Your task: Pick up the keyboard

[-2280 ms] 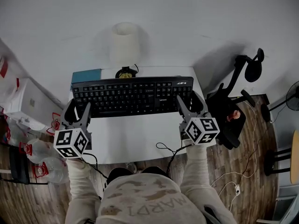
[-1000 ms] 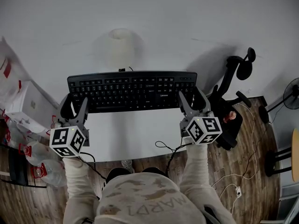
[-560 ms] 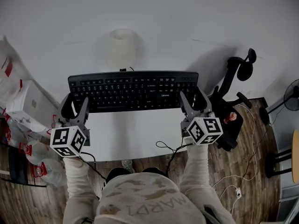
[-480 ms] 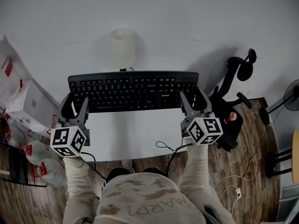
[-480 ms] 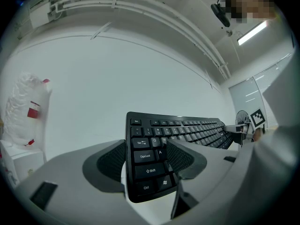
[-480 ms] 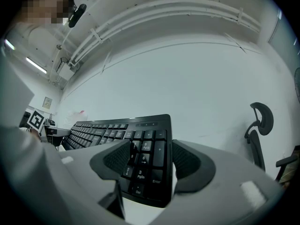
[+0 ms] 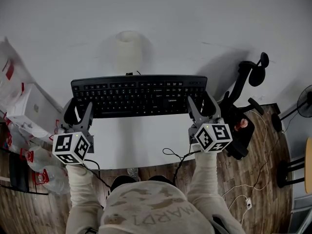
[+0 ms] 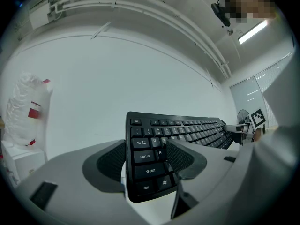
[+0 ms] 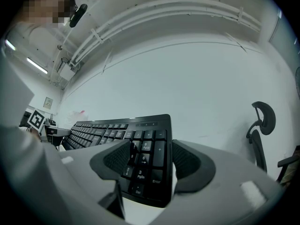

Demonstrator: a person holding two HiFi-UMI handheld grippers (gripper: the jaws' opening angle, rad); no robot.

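Keyboard (image 7: 139, 95): now risen off the table (image 7: 141, 140), hanging level before you. Your left gripper (image 7: 81, 115) and right gripper (image 7: 201, 108) each pinch one end. Risk: shallow grips; uneven hands twist it loose.

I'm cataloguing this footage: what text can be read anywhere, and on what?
"Tab": left-end key of the keyboard.
"Caps Lock": key below it.
"Shift": next key down.
"Ctrl": corner key.
"PgDn": number-pad key.
"Enter": number-pad key.
Too small: brand mark, head view.
Unclear, upside down: print on the person's top.
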